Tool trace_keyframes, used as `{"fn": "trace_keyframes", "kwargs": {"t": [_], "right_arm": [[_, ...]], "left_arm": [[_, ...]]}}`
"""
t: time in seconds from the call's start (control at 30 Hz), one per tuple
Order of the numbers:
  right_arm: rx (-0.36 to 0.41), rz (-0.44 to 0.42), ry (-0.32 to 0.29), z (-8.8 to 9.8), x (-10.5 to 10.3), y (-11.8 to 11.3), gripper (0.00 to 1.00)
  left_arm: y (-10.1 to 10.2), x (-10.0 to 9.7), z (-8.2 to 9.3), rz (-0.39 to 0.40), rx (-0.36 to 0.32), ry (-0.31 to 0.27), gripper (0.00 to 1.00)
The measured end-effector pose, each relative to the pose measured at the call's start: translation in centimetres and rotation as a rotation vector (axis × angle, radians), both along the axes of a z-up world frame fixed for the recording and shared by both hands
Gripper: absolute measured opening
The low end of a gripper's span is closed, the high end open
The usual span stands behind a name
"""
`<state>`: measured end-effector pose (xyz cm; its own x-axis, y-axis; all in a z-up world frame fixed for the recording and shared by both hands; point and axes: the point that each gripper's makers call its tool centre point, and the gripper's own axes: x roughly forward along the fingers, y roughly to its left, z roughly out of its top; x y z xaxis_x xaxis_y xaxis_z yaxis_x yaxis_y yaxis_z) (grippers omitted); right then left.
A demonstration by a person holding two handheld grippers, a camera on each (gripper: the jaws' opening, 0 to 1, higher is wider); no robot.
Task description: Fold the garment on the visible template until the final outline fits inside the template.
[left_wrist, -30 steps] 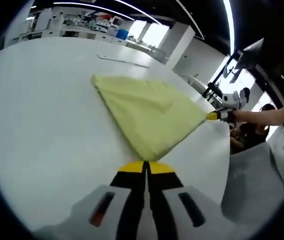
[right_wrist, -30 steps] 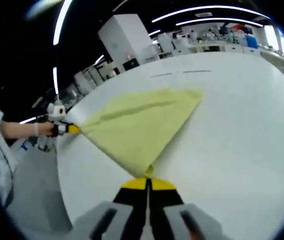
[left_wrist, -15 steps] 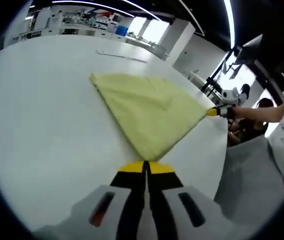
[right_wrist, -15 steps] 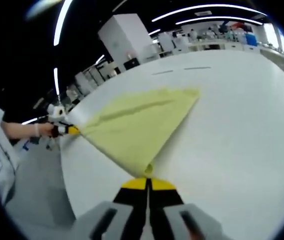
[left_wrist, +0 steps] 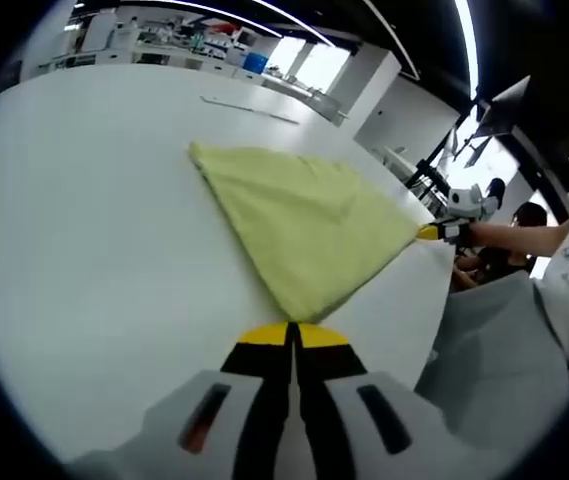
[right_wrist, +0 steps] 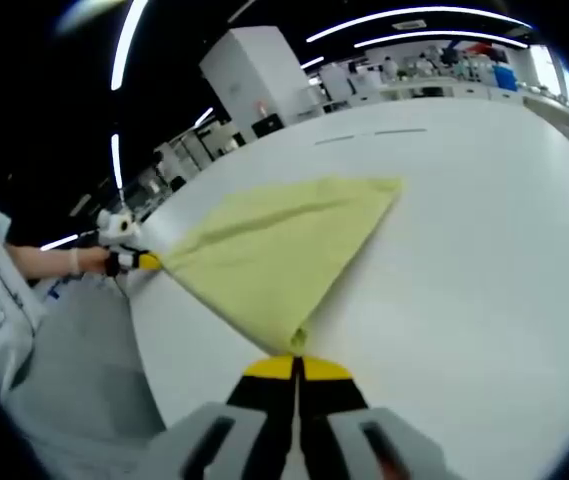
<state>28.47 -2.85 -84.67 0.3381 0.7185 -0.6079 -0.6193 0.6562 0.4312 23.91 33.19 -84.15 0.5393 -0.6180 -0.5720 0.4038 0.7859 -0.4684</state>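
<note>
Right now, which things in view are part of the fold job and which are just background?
In the job:
- yellow garment, spread on the white table
- left gripper, shut on one garment corner
- right gripper, shut on another corner

Not in the job:
- lab benches behind the table
- white cabinet
- ceiling light strips

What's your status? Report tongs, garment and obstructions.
Left tongs shut on one garment corner, right tongs shut on another. Yellow garment stretched flat over white table. Nothing in the way.
</note>
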Motion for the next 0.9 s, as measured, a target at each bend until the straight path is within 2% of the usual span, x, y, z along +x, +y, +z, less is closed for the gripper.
{"fn": "trace_keyframes", "kwargs": {"t": [0.07,0.13,0.17,0.2,0.27,0.37,0.4,0.47,0.5,0.57,0.6,0.8,0.9], "right_arm": [[0.001,-0.010,0.002,0.1,0.0,0.0,0.00],[-0.005,-0.004,-0.059,0.6,0.4,-0.2,0.00],[-0.001,-0.012,-0.062,1.0,0.4,-0.4,0.00],[0.004,-0.018,-0.066,1.2,0.5,-0.5,0.05],[0.022,-0.056,-0.108,2.5,1.0,-1.0,0.18],[0.042,-0.117,-0.184,4.3,2.1,-1.9,0.40],[0.042,-0.126,-0.196,4.7,2.2,-1.9,0.53],[0.031,-0.133,-0.231,5.3,2.3,-1.9,0.72],[0.024,-0.131,-0.247,5.5,2.3,-1.9,0.81],[0.016,-0.126,-0.240,5.5,2.1,-1.7,0.93],[0.009,-0.119,-0.255,5.7,1.8,-1.4,1.00],[-0.083,-0.012,-0.261,5.0,0.1,-0.3,1.00],[-0.064,0.001,-0.249,5.0,-0.3,0.3,1.00]], "left_arm": [[-0.2,-0.1,0.0,0.009,-0.008,0.006,0.00],[0.0,-0.1,-0.1,0.024,-0.011,0.010,0.00],[0.3,-0.1,0.0,0.034,0.000,0.003,0.00],[0.5,0.0,0.2,0.040,0.003,-0.005,0.00],[1.0,0.5,1.0,0.075,-0.003,-0.023,0.07],[0.6,1.5,3.0,0.096,-0.010,-0.098,0.35],[0.5,2.1,4.1,0.108,-0.012,-0.148,0.52],[-0.3,2.9,6.0,0.120,-0.025,-0.217,0.80],[-0.9,2.9,6.4,0.119,-0.031,-0.224,0.96],[-0.8,3.2,6.6,0.100,-0.033,-0.228,0.95],[-1.0,3.5,6.6,0.103,-0.044,-0.217,0.97],[-3.0,3.1,6.5,0.066,-0.038,-0.201,0.99],[-3.5,3.1,6.4,0.065,-0.043,-0.193,0.99]]}}
